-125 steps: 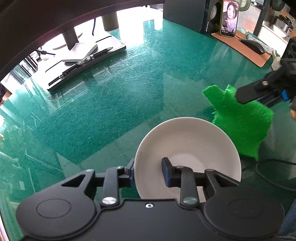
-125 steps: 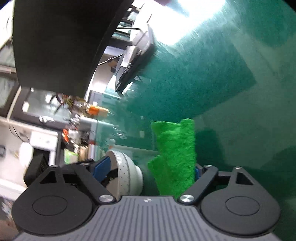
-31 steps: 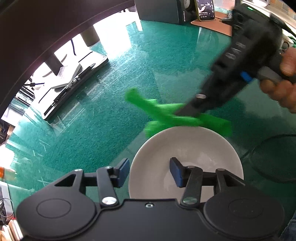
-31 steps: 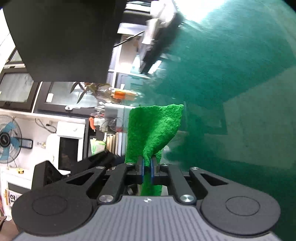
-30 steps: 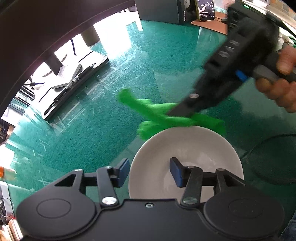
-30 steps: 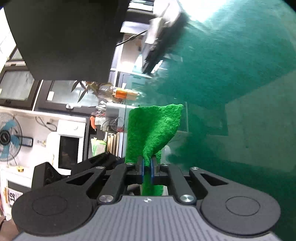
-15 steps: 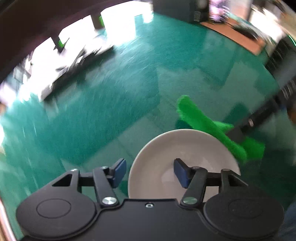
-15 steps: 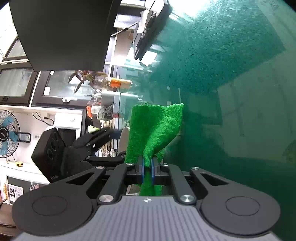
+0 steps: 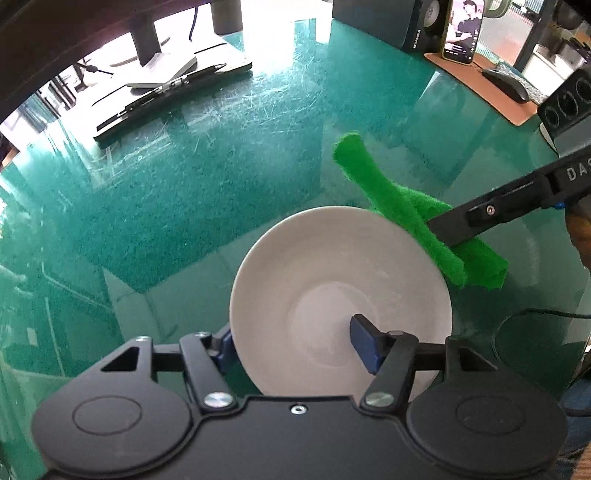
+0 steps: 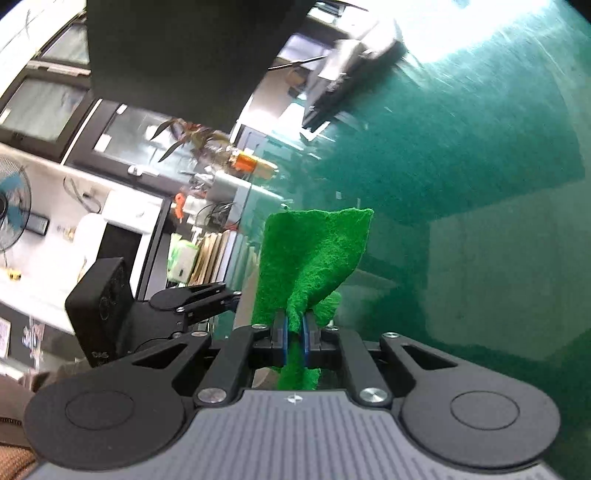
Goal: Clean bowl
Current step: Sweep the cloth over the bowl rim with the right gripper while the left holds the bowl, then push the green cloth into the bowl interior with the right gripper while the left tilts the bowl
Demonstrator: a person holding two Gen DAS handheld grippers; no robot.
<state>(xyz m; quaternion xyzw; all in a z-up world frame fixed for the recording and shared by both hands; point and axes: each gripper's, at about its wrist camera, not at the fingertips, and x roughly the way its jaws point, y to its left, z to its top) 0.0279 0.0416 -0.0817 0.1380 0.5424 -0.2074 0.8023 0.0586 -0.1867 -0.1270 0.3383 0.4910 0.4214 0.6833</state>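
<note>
The white bowl (image 9: 340,291) sits on the green table (image 9: 221,177), and everything else is placed from it. The left gripper (image 9: 291,341) straddles the bowl's near rim, one finger outside, the other inside; its jaws are opening and the pads stand off the rim. Over the bowl's far right rim hangs the green cloth (image 9: 417,214), pinched in the narrow jaws of the right gripper (image 10: 294,334), which comes in from the right. Well beyond the bowl lie a phone (image 9: 461,31), a mouse (image 9: 506,83) and a stand (image 9: 173,85)
</note>
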